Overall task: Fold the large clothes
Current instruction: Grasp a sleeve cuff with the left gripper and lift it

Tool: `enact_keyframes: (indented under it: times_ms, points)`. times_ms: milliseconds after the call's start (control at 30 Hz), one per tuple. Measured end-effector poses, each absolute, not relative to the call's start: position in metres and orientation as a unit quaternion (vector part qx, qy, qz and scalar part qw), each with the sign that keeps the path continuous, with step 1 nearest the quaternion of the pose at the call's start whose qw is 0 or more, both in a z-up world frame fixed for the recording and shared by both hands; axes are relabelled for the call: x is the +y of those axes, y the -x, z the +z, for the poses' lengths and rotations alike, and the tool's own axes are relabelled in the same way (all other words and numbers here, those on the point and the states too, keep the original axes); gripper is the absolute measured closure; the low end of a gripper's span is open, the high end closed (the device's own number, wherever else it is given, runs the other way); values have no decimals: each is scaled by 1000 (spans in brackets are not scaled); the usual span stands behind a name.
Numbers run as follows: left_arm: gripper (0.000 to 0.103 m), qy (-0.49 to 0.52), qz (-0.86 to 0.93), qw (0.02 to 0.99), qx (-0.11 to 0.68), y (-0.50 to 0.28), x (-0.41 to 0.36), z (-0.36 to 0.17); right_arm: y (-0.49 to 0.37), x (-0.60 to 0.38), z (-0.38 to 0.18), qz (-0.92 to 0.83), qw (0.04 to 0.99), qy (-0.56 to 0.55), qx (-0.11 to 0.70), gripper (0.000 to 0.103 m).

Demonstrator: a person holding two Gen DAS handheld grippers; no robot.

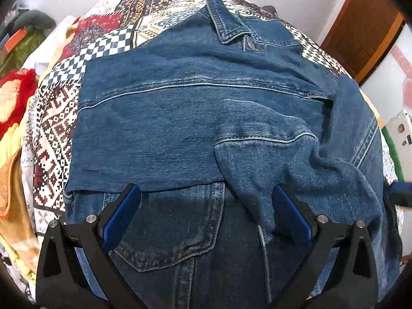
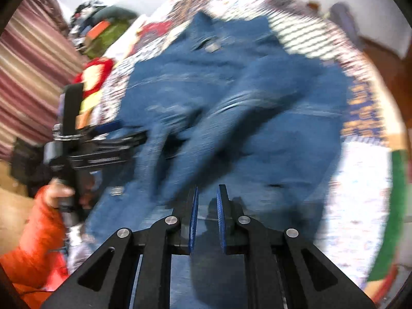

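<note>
A blue denim jacket (image 1: pixel 195 118) lies on a patterned bedspread (image 1: pixel 55 118), collar (image 1: pixel 226 23) at the far end, a sleeve folded across its body. My left gripper (image 1: pixel 206 193) is open and empty, hovering over the near hem by a chest pocket (image 1: pixel 170 226). The right wrist view is motion-blurred. It shows the jacket (image 2: pixel 257 118) with a sleeve draped toward my right gripper (image 2: pixel 207 190). The right jaws stand nearly closed with a narrow gap, and nothing is visibly between them. The left gripper (image 2: pixel 128 139) also shows at the left, held by a hand in an orange sleeve.
A pile of clothes and a red plush item (image 1: pixel 15 97) lie at the bed's left side. A wooden door (image 1: pixel 365 25) stands at the far right. A striped curtain (image 2: pixel 28 77) hangs to the left in the right wrist view.
</note>
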State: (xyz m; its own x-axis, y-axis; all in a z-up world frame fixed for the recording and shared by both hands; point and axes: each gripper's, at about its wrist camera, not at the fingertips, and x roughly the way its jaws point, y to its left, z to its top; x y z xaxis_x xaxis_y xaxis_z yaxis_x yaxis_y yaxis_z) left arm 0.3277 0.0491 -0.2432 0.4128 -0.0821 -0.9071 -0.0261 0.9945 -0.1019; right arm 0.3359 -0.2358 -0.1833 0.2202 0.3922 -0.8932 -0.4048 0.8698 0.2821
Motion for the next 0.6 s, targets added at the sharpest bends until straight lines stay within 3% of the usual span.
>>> enact_keyframes:
  times_ms: [167, 400, 600]
  points:
    - [0, 32, -9, 850, 526, -329, 44, -216, -343, -277, -176, 191, 812, 28, 551, 94]
    - [0, 63, -82, 850, 516, -343, 15, -179, -360, -297, -177, 162, 824, -24, 543, 94]
    - [1, 73, -92, 814, 569, -383, -6, -210, -360, -302, -186, 169, 815, -66, 551, 94]
